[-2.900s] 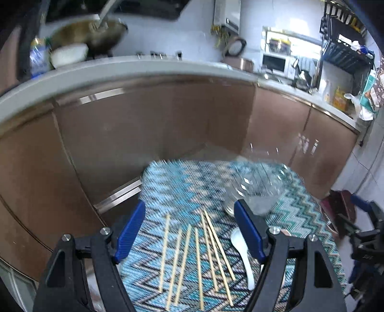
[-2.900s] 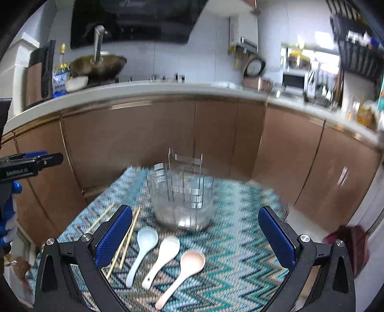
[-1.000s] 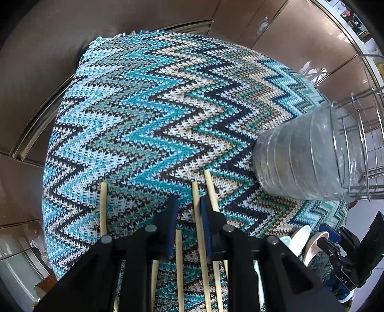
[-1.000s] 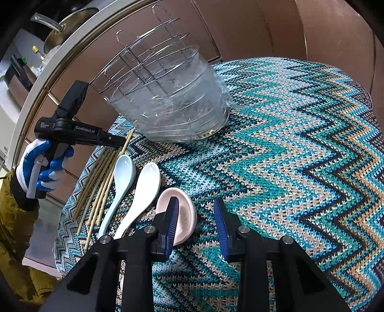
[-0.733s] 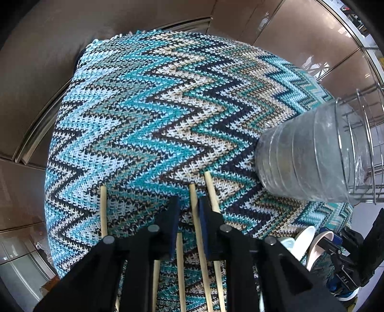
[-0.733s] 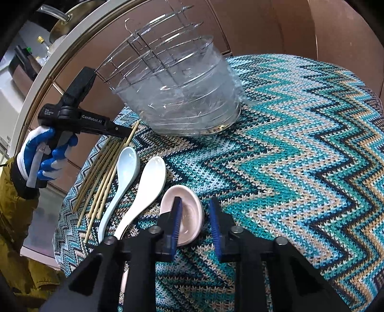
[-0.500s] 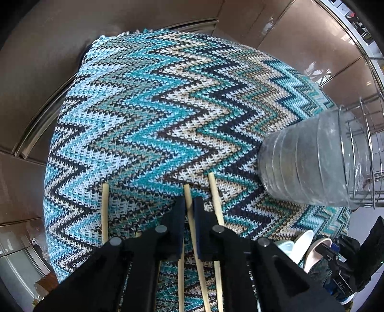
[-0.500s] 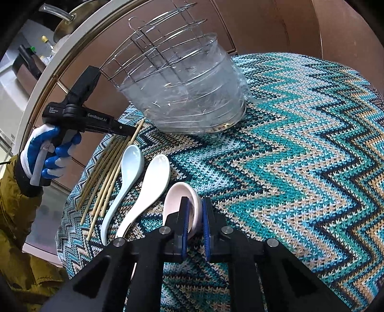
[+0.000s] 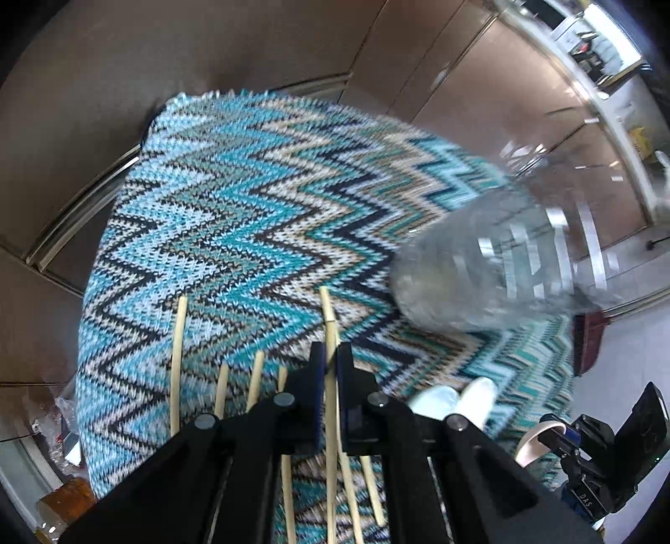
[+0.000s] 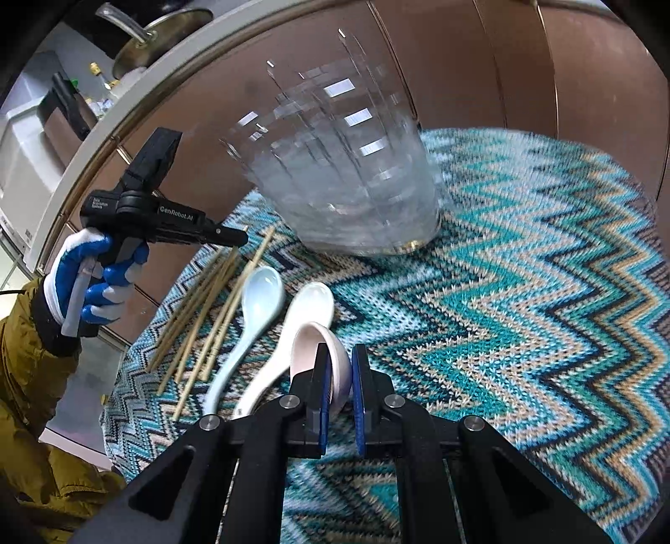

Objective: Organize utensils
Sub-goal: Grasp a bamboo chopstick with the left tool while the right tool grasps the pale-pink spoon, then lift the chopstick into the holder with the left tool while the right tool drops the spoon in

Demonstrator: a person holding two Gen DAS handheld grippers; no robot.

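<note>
In the left wrist view my left gripper (image 9: 331, 350) is shut on one wooden chopstick (image 9: 328, 318), whose tip sticks out past the pads. Several more chopsticks (image 9: 179, 355) lie on the zigzag cloth (image 9: 234, 217). In the right wrist view my right gripper (image 10: 340, 352) is shut on the bowl of the pink spoon (image 10: 314, 341), tilted up off the cloth. A white spoon (image 10: 312, 303) and a light blue spoon (image 10: 261, 286) lie left of it. The clear utensil holder (image 10: 351, 188) with a wire rack stands behind them. The left gripper (image 10: 240, 239) hovers over the chopsticks (image 10: 201, 309).
The cloth-covered table (image 10: 544, 293) ends near brown cabinet fronts (image 10: 460, 62) at the back. A blue-gloved hand (image 10: 92, 276) and a mustard sleeve (image 10: 29, 376) are at the left. A pan (image 10: 167, 29) sits on the counter above. The right gripper (image 9: 557, 439) shows low right in the left wrist view.
Both grippers have shut, the left on a chopstick and the right on the pink spoon. Both have risen a little, and the spoon's bowl is now tipped up.
</note>
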